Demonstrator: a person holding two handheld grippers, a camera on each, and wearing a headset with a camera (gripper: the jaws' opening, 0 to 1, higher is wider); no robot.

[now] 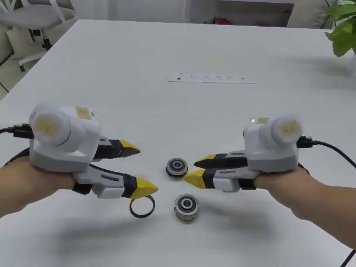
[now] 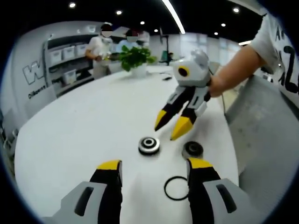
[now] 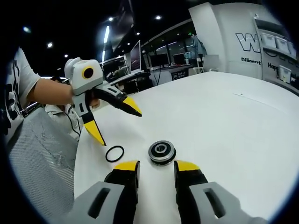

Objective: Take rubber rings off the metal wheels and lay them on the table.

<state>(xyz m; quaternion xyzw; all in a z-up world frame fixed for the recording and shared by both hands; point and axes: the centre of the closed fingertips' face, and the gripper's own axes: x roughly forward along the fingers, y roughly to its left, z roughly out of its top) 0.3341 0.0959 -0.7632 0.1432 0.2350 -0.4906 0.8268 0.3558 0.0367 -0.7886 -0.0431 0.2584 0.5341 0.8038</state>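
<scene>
Head view: rubber ring lies loose just beside left claw.

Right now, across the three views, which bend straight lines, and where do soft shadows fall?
Head view: undistorted, soft shadows on the table near the bottom. Left gripper view: fisheye bowing, bright ceiling lights. Right gripper view: same bowing, dark background.

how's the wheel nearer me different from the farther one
The nearer wheel shows a pale silvery rim in the head view; the farther wheel has a dark outer band, likely rubber not yet taken off. The nearer wheel lies beside a loose ring; the farther wheel lies just off the tips of the right gripper. Both lie flat on the table, ungripped.
</scene>
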